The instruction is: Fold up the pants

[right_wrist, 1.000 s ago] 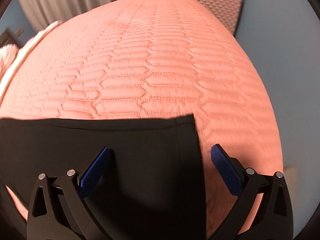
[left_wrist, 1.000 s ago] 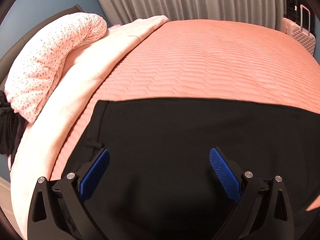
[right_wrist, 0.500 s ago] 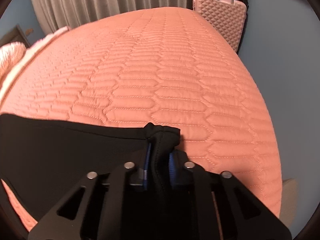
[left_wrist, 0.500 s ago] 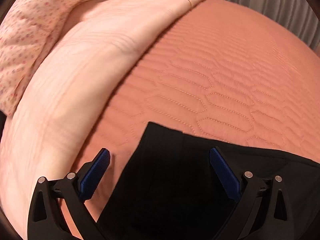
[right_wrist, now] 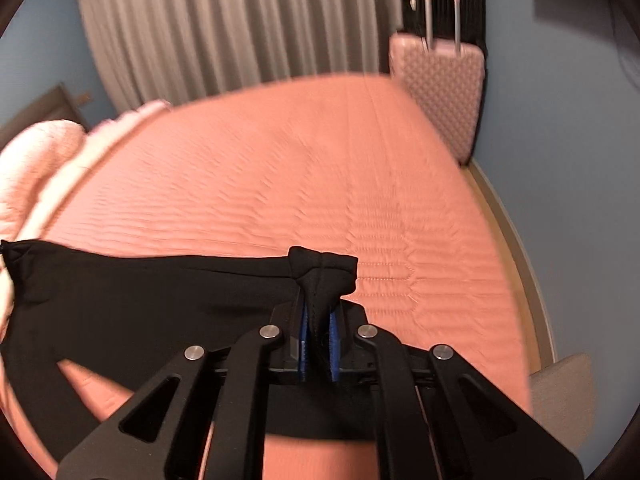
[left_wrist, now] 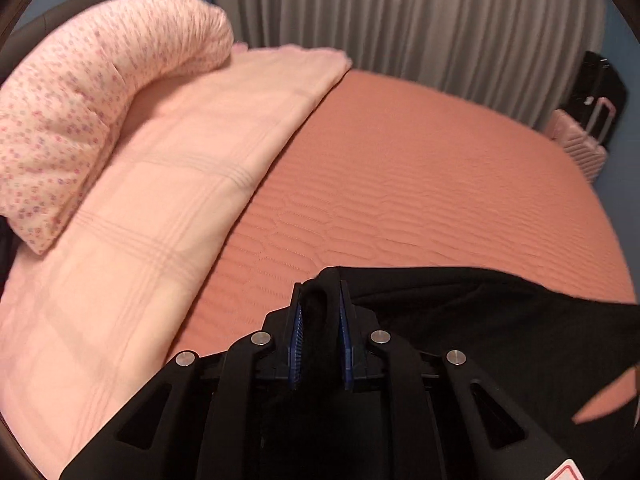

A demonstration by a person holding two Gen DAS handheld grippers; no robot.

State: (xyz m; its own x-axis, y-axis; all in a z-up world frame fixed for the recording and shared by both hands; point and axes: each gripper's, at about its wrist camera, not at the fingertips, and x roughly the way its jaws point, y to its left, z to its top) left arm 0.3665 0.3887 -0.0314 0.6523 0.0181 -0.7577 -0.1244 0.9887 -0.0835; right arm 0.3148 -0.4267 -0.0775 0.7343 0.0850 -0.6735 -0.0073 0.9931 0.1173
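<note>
Left hand-held gripper [left_wrist: 320, 308] angled down toward the bed [left_wrist: 420, 168], clamped on a bunched corner of the black pants [left_wrist: 480, 320] after just closing. Right hand-held gripper [right_wrist: 319, 316] likewise tilted down, pinching the opposite corner, jaws also just drawn in on the cloth. Pants stretched between both grips, raised off the bed's near part. Farther along the bed, pale pink blanket [left_wrist: 168, 184] and floral pillow [left_wrist: 80, 108]. Beyond the bed, grey curtain [right_wrist: 224, 28] and pink suitcase [right_wrist: 440, 80].
</note>
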